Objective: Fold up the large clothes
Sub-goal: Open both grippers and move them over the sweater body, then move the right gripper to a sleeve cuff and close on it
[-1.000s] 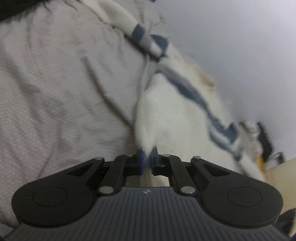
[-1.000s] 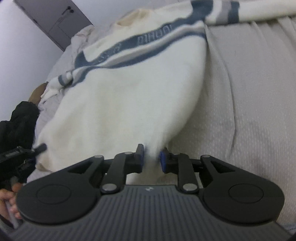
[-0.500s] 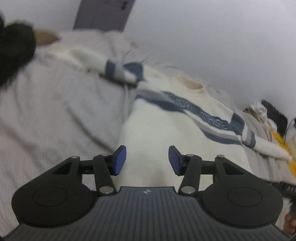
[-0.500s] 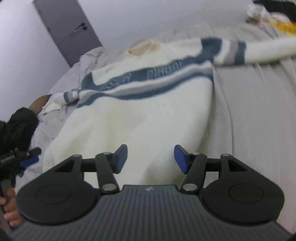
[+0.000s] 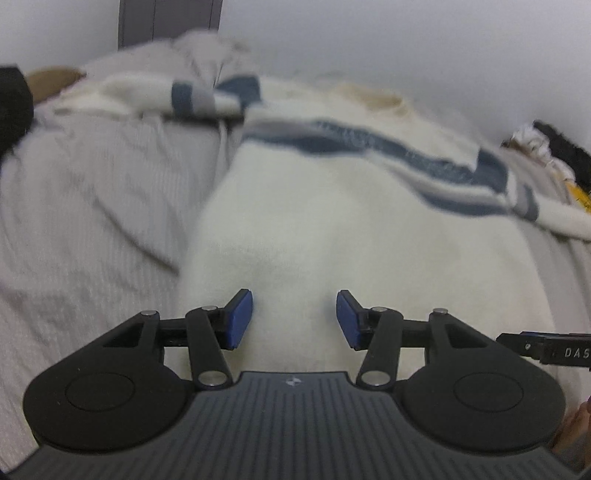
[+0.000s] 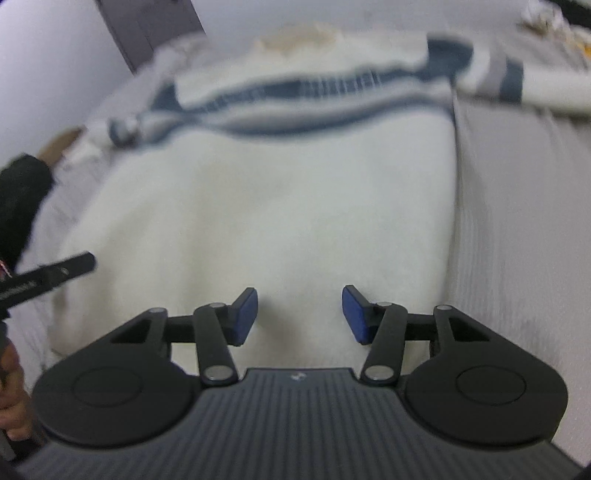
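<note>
A cream sweater with blue and grey stripes across the chest and sleeves lies spread flat on a bed covered in a pale grey ribbed sheet. Its collar points toward the white wall at the far side, and its hem lies nearest the cameras. One sleeve reaches toward a grey door in the corner, and the other sleeve stretches along the sheet to the opposite side. The left gripper hovers over the hem, its blue pads parted about halfway with only the cream knit showing in the gap and nothing pinched. The right gripper sits just beside it over the same hem; its jaws have just been closing a little, yet the pads stand apart and grip nothing, with the sweater beneath them. Each gripper's black tip pokes into the edge of the other's view. A hand shows at the edge of the right view. Both views are blurred, so whether the pads brush the fabric is hard to tell. A heap of dark and yellow things sits at the far end of the bed.
</note>
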A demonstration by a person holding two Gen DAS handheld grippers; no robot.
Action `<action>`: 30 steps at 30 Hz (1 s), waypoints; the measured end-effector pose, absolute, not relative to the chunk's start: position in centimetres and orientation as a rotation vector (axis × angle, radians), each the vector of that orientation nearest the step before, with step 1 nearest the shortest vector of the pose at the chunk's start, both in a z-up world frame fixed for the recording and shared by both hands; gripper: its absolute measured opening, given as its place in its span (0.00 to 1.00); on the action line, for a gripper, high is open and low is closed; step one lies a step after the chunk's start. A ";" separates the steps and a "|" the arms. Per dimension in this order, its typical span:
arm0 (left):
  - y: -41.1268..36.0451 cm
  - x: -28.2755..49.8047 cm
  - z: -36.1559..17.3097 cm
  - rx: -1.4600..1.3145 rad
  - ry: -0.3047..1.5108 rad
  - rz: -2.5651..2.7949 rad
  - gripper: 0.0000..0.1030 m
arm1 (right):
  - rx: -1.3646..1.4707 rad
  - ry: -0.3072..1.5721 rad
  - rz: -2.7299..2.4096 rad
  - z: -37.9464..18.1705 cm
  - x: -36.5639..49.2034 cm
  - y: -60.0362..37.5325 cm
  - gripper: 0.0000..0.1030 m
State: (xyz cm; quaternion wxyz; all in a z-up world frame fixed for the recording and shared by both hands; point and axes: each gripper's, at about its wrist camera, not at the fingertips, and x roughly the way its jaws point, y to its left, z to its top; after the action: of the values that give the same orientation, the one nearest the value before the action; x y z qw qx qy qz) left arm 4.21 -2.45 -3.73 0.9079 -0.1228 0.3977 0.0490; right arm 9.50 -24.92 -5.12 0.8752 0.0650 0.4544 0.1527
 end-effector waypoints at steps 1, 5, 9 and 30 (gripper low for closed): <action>-2.3 4.5 -4.3 -0.263 0.841 0.109 0.55 | 0.127 0.965 0.313 -5.6 9.7 -24.8 0.51; -1.9 5.0 -5.0 -0.292 0.863 0.121 0.55 | 0.052 0.958 0.312 -5.7 9.2 -23.4 0.52; -1.9 4.3 -4.5 -0.309 0.830 0.099 0.61 | 0.134 0.944 0.300 -4.9 9.0 -24.8 0.52; -3.8 2.8 -2.1 -0.340 0.697 0.001 0.88 | 0.608 0.563 0.070 -1.0 20.2 -44.3 0.89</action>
State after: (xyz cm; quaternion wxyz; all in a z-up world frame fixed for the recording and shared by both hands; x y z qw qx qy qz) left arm 2.83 -3.80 -2.06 0.9259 -0.1656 0.3397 0.0004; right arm 20.21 -44.33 -1.04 0.9148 0.2955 0.2734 0.0342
